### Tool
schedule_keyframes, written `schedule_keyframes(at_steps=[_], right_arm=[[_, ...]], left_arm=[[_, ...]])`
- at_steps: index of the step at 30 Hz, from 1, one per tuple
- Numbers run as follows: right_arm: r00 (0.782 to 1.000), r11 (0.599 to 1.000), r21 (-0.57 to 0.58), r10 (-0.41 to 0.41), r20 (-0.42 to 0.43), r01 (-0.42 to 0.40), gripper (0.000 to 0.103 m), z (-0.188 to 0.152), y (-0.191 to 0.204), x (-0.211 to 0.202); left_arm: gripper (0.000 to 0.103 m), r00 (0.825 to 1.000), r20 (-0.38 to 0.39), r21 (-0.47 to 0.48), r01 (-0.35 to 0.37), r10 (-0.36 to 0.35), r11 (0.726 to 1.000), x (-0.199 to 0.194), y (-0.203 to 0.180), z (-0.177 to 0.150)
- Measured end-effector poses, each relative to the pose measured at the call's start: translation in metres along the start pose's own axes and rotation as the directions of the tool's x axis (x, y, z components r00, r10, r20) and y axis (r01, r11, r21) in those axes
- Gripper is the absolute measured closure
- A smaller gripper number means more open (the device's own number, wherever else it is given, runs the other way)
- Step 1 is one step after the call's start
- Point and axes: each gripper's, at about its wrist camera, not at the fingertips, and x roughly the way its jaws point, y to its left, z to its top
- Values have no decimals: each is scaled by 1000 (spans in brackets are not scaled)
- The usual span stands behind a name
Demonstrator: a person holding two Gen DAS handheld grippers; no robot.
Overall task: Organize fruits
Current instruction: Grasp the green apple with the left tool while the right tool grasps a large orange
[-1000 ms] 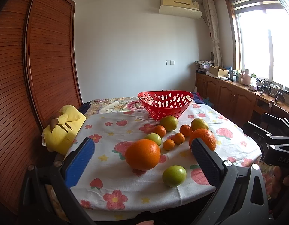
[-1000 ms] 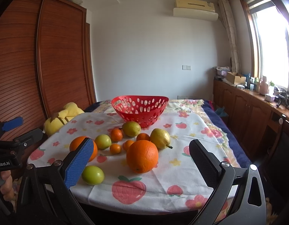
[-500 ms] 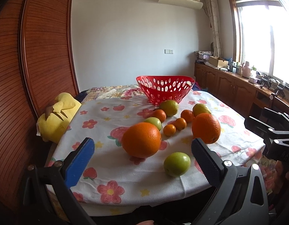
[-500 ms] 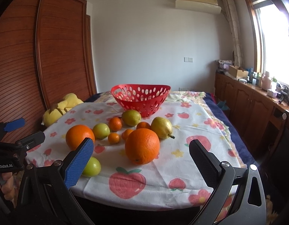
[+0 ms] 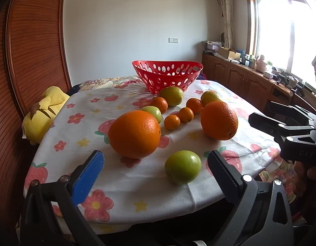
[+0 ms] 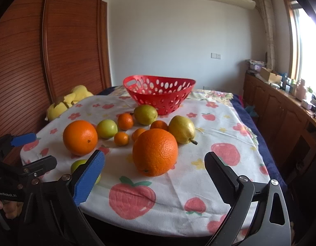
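A red perforated basket (image 5: 168, 75) (image 6: 160, 96) stands at the far side of the flowered tablecloth (image 5: 86, 127). In front of it lie two big oranges (image 5: 134, 134) (image 5: 219, 121), a green fruit (image 5: 182, 167), a pear (image 6: 181, 129) and several small mandarins (image 5: 172, 122). My left gripper (image 5: 155, 164) is open near the table's front edge, facing one big orange and the green fruit, touching neither. My right gripper (image 6: 155, 162) is open with its jaws closing; the other big orange (image 6: 155, 151) sits just ahead between its fingers, and the pads do not touch it.
A yellow plush toy (image 5: 45, 110) lies at the table's left edge against a wooden wardrobe (image 6: 71, 41). Low wooden cabinets (image 6: 281, 112) with clutter run along the window wall on the right. A hand (image 6: 6, 209) holds the left gripper's handle.
Both grippers have sunk and come closer to the table's front edge, so the fruit looks larger. No fruit has moved.
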Motion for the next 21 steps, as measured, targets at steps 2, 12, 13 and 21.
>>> schedule_keyframes(at_steps=[2,12,13,21], right_arm=[[999,999,-20,24,-23,-25,6,1,2,11],[993,998,-25,54,-106,-56,11,6,-7,53],[992,998,-24,55,-113,-58,11,7,-8,55],[982,997,-25,63,-180,-69,11,6,-9,80]], left_arm=[[3,1000,-14,4,17,-17,1000,6,-2,-1],[3,993,-80,-8,92,-93,996,33,-12,-5],[3,992,-81,-10,99,-99,995,34,-12,-6],[9,990,-106,11,99,-98,995,50,-15,-9]])
